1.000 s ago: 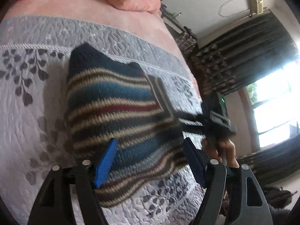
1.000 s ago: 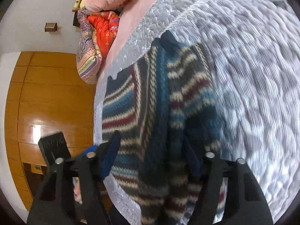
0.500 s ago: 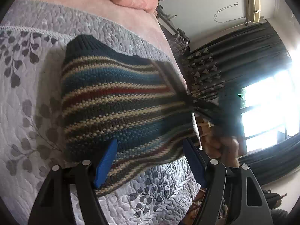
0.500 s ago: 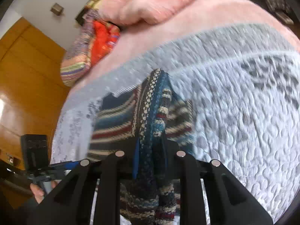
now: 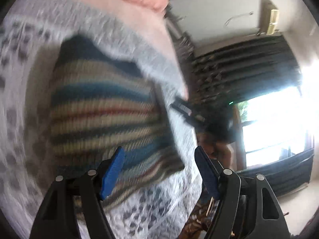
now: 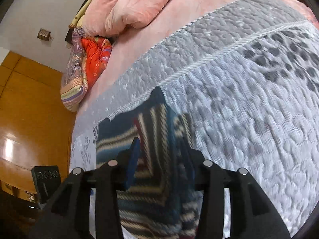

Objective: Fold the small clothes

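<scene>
A knitted sweater [image 5: 103, 107] with blue, cream and red stripes lies folded on the grey quilt [image 5: 24, 131]. In the left wrist view my left gripper [image 5: 159, 169] hovers open over the sweater's near edge, nothing between its blue pads. A hand holds my right gripper [image 5: 187, 111] at the sweater's far right side. In the right wrist view the right gripper [image 6: 159, 155] has its jaws parted, one on each side of a raised fold of the sweater [image 6: 159, 123]. Both views are blurred by motion.
A pink blanket [image 6: 137, 6] and an orange patterned bundle [image 6: 89, 59] lie at the head of the bed. Dark curtains [image 5: 239, 69] and a bright window [image 5: 279, 119] stand beyond the bed's edge. A wooden wardrobe [image 6: 30, 103] is on the other side.
The right gripper shut on a fold of the sweater half a second ago and has now parted its jaws. The left gripper stayed open while its view swung across the sweater.
</scene>
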Motion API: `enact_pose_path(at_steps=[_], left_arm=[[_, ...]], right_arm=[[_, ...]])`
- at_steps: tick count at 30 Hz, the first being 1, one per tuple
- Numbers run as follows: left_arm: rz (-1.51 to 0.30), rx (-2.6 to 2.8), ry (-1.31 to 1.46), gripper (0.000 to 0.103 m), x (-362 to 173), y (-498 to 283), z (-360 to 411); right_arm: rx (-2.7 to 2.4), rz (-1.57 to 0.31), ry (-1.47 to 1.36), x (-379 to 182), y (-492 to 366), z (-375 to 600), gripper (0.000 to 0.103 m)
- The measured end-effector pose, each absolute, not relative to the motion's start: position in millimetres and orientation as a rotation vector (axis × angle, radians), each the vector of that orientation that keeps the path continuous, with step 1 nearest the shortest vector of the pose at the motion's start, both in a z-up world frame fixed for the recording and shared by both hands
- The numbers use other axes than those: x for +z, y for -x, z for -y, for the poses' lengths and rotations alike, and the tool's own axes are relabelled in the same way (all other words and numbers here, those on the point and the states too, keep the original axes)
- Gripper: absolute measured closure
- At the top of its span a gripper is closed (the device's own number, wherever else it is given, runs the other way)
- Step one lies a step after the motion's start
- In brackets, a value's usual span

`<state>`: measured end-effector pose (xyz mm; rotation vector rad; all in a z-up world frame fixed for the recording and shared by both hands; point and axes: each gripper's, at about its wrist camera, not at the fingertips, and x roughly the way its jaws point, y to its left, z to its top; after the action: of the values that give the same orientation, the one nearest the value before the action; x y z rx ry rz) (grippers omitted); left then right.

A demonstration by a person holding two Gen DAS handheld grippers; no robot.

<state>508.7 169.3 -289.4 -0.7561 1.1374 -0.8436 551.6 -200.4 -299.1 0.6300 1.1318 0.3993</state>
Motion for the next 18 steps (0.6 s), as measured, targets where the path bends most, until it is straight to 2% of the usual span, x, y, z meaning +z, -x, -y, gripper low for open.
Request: enact_pose_path(at_steps=[1,2,3,5,7,9,14,18], left_arm=[[-1.127,-0.837,0.769,0.03,-286,-517,-172],[-1.134,-0.846,0.791,0.03,-287,-529,-172],[-1.154,-0.825,0.766,0.032,-290,-538,-169],[-1.207,-0.767,0.697,0.032,-301,-553,-163],[-1.292,-0.727,0.666,0.039,-329,-563,-152],[-1.292,-0.727,0.619,0.04,-334,-562,-145],[-1.232,-0.787,0.611,0.04,-293,-548,-150],[-1.235,-0.923,0.546,0.04,-279,-514,-136]], right_arm=[[0.408,-1.147,-0.628,-301,-558,195,0.061],[0.414,-1.165,-0.621,-304,-563,190,0.069],[0.414,-1.182,-0.604,-308,-567,184,0.083],[0.314,-1.208,-0.487,-320,-577,178,0.09],[0.257,-1.246,-0.455,-337,-584,179,0.085],[0.242,-1.244,-0.42,-335,-586,177,0.083],[0.293,-1.143,-0.427,-295,-563,185,0.083],[0.451,-1.187,-0.415,-291,-520,177,0.083]])
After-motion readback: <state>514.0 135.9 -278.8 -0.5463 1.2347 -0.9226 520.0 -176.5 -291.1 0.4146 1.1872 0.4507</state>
